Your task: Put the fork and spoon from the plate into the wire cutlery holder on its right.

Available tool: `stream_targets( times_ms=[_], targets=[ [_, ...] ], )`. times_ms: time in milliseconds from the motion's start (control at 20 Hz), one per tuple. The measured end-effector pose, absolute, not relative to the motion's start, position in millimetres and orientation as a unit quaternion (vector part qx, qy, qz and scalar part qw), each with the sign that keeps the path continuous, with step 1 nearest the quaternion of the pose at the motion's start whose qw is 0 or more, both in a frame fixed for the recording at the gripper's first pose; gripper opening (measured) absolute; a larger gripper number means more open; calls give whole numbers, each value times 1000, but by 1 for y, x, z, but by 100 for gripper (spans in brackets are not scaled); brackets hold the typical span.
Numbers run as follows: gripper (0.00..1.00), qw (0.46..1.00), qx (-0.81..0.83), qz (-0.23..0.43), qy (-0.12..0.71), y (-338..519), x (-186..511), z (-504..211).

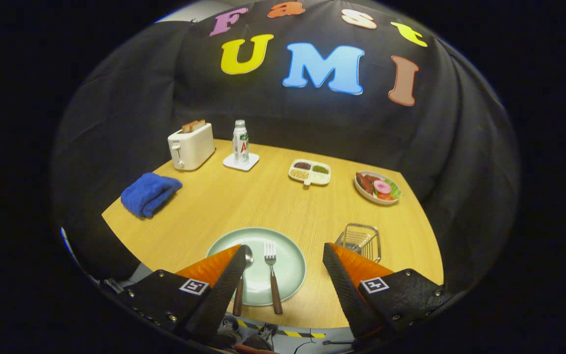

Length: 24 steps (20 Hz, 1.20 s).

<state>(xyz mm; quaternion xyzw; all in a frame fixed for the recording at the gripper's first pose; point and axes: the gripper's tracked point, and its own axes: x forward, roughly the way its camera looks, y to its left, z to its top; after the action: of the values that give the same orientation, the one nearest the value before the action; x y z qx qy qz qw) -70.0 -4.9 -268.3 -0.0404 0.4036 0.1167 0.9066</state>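
A pale green plate (288, 268) lies on the wooden table near its front edge. On it rest a fork (272, 275) and a spoon (242, 280), both with brown wooden handles, side by side, heads pointing away. The spoon is partly hidden behind my left finger. The wire cutlery holder (360, 240) stands just right of the plate, beyond my right finger. My gripper (285, 260) hovers open above the plate with nothing between its fingers; the fork lies between the fingers, lower down.
At the back stand a white toaster (191, 146), a bottle (240, 141) on a white coaster, a divided snack tray (310, 172) and a dish of food (377, 188). A blue towel (149, 193) lies at the left edge.
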Motion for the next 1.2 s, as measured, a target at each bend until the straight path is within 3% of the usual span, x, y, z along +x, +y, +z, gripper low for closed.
stream_targets(
  times_ms=[100, 150, 450, 550, 800, 850, 1000, 1150, 1200],
  targets=[
    [96, 889, -55, 113, 440, -11, -75, -293],
    [90, 880, -62, 115, 458, -11, -78, -304],
    [88, 841, -95, 124, 518, -11, -91, -347],
    [80, 829, -87, 136, 535, -3, -96, -356],
    [80, 805, -126, 169, 554, 5, -97, -384],
    [58, 793, -126, 174, 570, 8, -102, -384],
    [57, 782, -127, 172, 586, 9, -99, -390],
    [27, 753, -137, 168, 621, 3, -105, -406],
    [27, 750, -135, 170, 625, 4, -103, -406]
  ],
)
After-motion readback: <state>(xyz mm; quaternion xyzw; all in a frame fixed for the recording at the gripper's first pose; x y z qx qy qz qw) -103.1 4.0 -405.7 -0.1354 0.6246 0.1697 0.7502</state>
